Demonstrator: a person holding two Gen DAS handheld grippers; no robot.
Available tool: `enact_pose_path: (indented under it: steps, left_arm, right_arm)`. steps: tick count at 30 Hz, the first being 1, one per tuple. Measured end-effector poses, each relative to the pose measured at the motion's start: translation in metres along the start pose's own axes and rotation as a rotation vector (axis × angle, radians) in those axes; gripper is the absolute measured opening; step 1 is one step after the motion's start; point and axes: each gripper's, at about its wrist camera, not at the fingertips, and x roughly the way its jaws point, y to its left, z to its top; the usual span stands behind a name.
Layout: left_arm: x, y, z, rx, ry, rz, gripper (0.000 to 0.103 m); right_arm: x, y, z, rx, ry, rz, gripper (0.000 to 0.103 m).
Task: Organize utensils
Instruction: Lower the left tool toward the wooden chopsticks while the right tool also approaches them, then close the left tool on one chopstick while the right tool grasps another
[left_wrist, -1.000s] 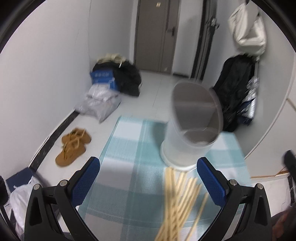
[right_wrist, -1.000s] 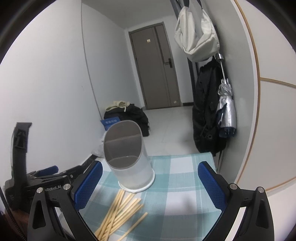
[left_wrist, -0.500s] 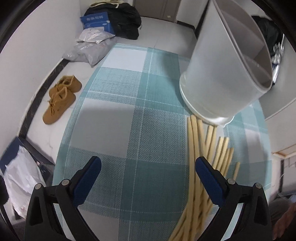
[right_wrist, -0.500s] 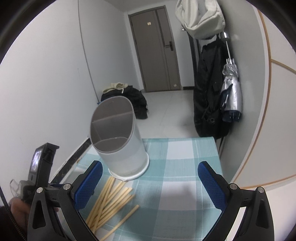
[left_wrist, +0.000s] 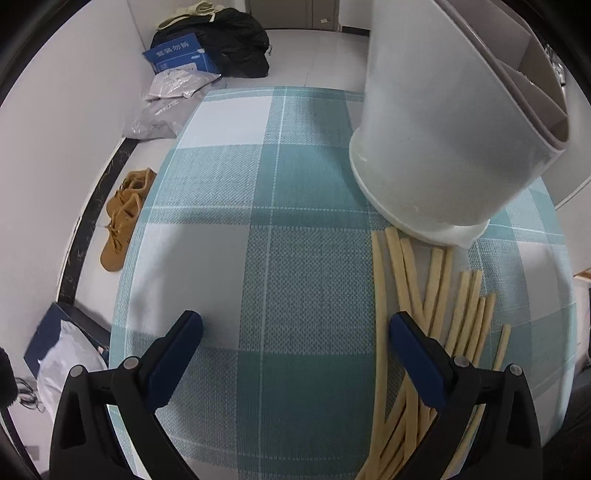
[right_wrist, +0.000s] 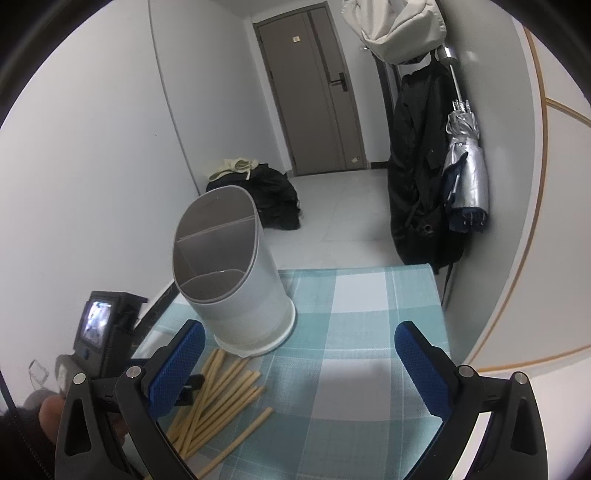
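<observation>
Nothing sorted yet: my left gripper (left_wrist: 295, 328) and right gripper (right_wrist: 299, 343) both gape empty; chopsticks (left_wrist: 436, 314) lie loose ahead, holder (right_wrist: 229, 273) beyond still unfilled.

Over the last second the left gripper (left_wrist: 293, 330) has dropped low and tipped down over the teal checked tablecloth (left_wrist: 258, 229), so the chopsticks (left_wrist: 436, 314) and white utensil holder (left_wrist: 436, 140) now loom much larger on its right. The right gripper (right_wrist: 299, 343) has drawn slightly nearer the holder (right_wrist: 236, 280), with the chopsticks (right_wrist: 221, 395) lying by its left finger.
</observation>
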Motion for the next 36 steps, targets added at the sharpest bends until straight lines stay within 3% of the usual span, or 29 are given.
enact_pose_path:
  steps: [4,9,10,13,14,17,24,26,31,36]
  left_arm:
    - [0.001,0.002,0.008,0.020,-0.007,-0.010,0.091]
    - [-0.001,-0.007,0.016,0.079,-0.030,-0.045,0.055]
    - [-0.001,-0.008,0.017,0.078,-0.035,-0.047,0.052]
    - [-0.003,-0.009,0.018,0.061,-0.053,-0.058,0.023]
    - [-0.003,-0.008,0.019,0.056,-0.056,-0.063,0.008]
    - [-0.003,-0.003,0.019,0.003,-0.059,-0.094,0.001]
    - [-0.008,0.016,0.019,-0.099,-0.072,-0.181,0.001]
    - [-0.015,0.019,0.020,-0.118,-0.089,-0.209,0.000]
    - [-0.036,0.030,0.023,-0.152,-0.161,-0.265,0.000]
    - [-0.052,0.043,0.022,-0.182,-0.232,-0.323,0.000]
  right_arm:
    - [-0.002,-0.003,0.001,0.006,-0.001,0.008,0.103]
    - [0.001,-0.007,-0.001,0.043,0.032,0.048,0.102]
    - [0.001,-0.007,-0.001,0.045,0.040,0.059,0.100]
    - [0.004,-0.005,-0.005,0.039,0.078,0.081,0.096]
    - [0.006,-0.004,-0.007,0.040,0.095,0.086,0.091]
    - [0.013,-0.004,-0.013,0.062,0.166,0.108,0.084]
    - [0.035,-0.008,-0.032,0.157,0.343,0.138,0.063]
    - [0.045,-0.006,-0.038,0.193,0.414,0.133,0.050]
    - [0.066,0.004,-0.051,0.249,0.554,0.115,0.032]
    - [0.084,0.028,-0.058,0.227,0.610,0.041,0.032]
